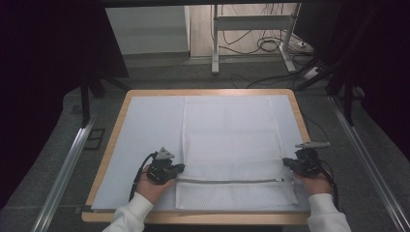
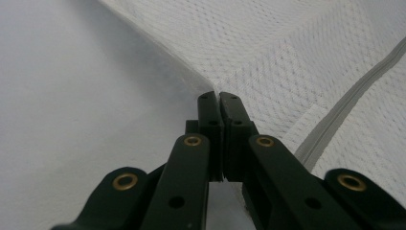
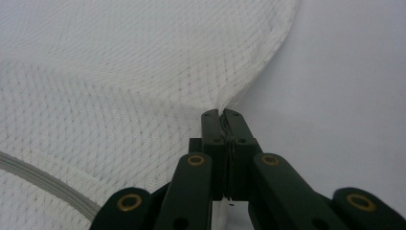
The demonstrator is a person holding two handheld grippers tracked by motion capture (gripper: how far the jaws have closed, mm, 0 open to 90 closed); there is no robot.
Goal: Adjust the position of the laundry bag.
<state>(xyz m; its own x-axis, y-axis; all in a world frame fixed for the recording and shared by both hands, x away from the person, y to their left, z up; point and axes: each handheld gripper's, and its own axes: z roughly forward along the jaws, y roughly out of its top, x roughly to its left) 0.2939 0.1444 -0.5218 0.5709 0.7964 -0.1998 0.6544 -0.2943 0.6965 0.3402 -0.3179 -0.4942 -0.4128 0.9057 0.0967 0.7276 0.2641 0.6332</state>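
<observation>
We see one white mesh bag (image 1: 232,145) with one zipper (image 1: 227,181) lying flat on the table (image 1: 145,96); our left gripper (image 1: 180,167) and right gripper (image 1: 286,163) each have jaws pinching a side edge.

High view was dim overall, corners and both sides near black; the white table sheet (image 1: 145,130) was the brightest patch, evenly lit, no glare. Both gripper views were soft: jaws sharp near, mesh bag (image 3: 119,81) blurred far, faint shadow along its edge.
</observation>
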